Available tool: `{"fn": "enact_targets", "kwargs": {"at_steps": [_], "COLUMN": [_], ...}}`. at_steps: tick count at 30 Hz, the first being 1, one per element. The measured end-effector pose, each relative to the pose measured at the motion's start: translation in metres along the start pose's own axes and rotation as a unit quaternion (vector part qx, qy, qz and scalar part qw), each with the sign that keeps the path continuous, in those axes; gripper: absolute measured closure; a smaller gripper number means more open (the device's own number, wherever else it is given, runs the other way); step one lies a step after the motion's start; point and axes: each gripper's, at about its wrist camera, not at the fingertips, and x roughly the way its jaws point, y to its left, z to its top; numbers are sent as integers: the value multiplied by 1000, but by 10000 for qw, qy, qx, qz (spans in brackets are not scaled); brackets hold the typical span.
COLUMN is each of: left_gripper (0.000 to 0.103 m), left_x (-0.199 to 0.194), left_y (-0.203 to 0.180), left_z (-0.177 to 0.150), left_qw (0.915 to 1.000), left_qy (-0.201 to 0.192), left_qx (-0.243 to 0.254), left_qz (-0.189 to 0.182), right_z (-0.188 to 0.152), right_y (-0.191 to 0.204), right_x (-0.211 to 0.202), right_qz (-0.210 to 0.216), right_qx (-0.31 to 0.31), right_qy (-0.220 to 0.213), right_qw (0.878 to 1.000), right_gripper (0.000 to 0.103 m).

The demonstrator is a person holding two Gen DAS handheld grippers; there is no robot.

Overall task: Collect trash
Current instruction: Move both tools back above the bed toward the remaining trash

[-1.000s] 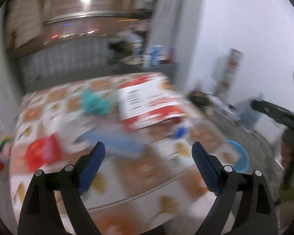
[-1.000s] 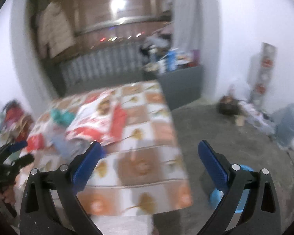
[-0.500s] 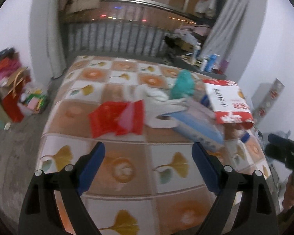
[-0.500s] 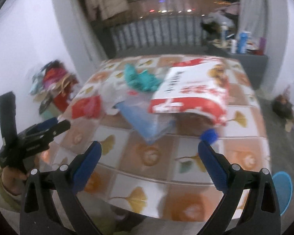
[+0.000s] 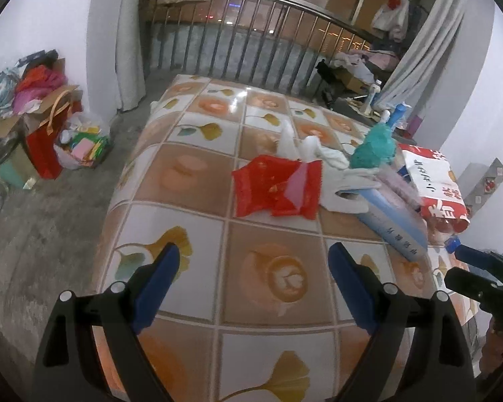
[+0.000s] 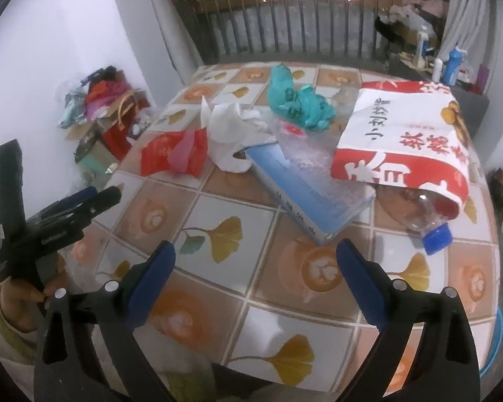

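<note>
Evidently nothing has been picked up yet: this looks like the approach step, with both tools poised over the near edge of the tiled surface (image 5: 198, 174). The left gripper (image 5: 251, 269) has its jaws spread wide and empty, and the right gripper (image 6: 255, 263) likewise. The trash lies ahead of both pairs of jaws, well beyond the tips. From the left tool, the red plastic bag (image 5: 278, 186) sits straight ahead, with the white crumpled bag (image 5: 332, 167) and teal bag (image 5: 374, 147) beyond and to the right. From the right tool, the blue box (image 6: 305, 197) is just ahead between the jaws, and the red-and-white sack (image 6: 405, 134) and plastic bottle (image 6: 422, 214) lie ahead to the right. The next move probably calls for reaching forward and closing on one light, crumpling piece. Both tools are held low, tilted down toward the surface, side by side.
</note>
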Motion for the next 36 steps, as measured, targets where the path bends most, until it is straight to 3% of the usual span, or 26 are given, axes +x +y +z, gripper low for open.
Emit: {"fn": "enact_targets", "kwargs": {"at_steps": [23, 36], "left_gripper": [15, 15], "left_x": [9, -1], "left_y": [28, 45], "left_z": [-5, -1], "left_qw": [9995, 9978], "left_qy": [120, -41], "left_qx": [-271, -652], "left_qz": [67, 144], "right_z": [5, 9], "right_y": [3, 2], "right_x": [16, 18], "right_qz": [-142, -15], "right_qx": [73, 117], "right_qy": [271, 288], "right_qw": [9995, 9995], "right_gripper": [14, 14]}}
